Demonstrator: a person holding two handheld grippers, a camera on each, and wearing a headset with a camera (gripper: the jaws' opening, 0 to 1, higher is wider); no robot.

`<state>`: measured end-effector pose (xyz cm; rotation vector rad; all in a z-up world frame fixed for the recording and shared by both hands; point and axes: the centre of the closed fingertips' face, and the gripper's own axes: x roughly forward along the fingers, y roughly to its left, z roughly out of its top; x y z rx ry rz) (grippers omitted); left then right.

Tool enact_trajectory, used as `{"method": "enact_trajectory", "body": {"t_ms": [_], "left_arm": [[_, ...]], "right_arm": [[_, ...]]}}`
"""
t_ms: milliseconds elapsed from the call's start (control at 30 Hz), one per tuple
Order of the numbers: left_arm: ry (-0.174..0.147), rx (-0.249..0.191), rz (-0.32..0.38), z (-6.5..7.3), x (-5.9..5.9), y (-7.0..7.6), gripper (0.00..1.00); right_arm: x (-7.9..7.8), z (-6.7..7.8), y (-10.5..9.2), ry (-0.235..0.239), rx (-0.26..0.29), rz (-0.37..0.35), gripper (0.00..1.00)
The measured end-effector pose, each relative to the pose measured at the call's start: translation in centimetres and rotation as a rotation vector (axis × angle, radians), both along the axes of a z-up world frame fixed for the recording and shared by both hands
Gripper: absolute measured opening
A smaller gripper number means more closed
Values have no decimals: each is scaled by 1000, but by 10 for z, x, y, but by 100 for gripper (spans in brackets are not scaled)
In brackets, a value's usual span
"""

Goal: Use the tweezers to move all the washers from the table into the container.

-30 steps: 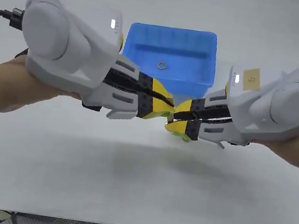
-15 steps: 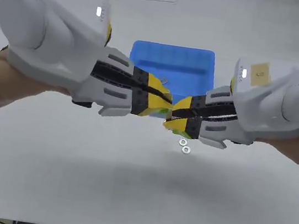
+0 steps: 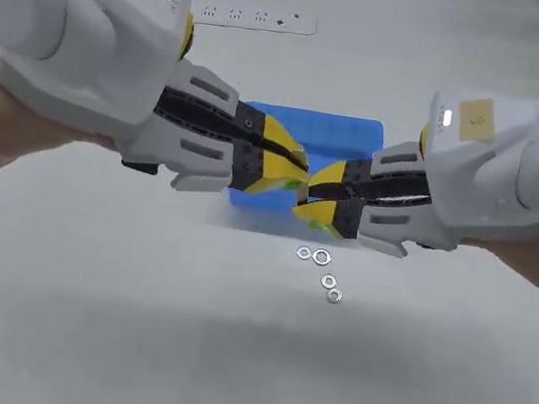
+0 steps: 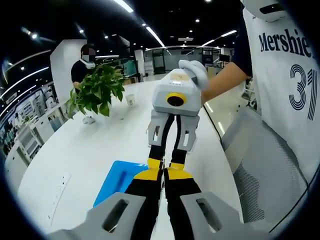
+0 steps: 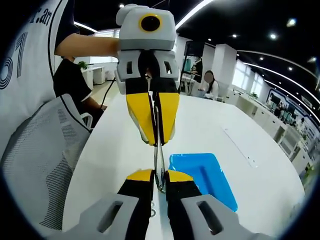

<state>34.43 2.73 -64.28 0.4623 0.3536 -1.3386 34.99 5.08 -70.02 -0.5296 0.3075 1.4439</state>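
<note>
My left gripper (image 3: pixel 299 168) and right gripper (image 3: pixel 302 203) both clamp tweezers (image 5: pixel 158 150), tip to tip, likely resetting grip; four washers (image 3: pixel 321 259) lie mid-worktop before blue container (image 3: pixel 344 135).

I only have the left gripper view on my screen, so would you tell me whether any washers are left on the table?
Observer: Yes, the head view shows four washers on the table, on the near side of the blue container.
Operator: Thank you. Where are the tweezers?
Observer: In the right gripper view the tweezers run straight from the left gripper to the right gripper, and both look shut on them.
Operator: Is anything touching the washers?
Observer: No. In the head view they lie bare on the table, just below where the two grippers' tips meet in the picture.
</note>
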Motion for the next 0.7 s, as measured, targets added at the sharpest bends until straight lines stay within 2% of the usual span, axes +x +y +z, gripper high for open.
{"method": "enact_trajectory", "body": {"t_ms": [200,400,467,567,700], "left_arm": [[-23,-11,4,6,20,0,6],[-38,-16,5,2,43,-2,6],[-38,-18,7,-2,50,-3,6],[-16,-22,11,-13,57,-5,6],[0,-2,3,-29,63,-7,6]], "right_arm": [[23,8,1,-23,16,-17,10],[48,5,-2,-34,12,-46,10],[55,1,-3,-31,10,-54,10],[62,-10,-4,-25,-13,-54,10],[68,-27,-5,-6,-36,-50,10]]}}
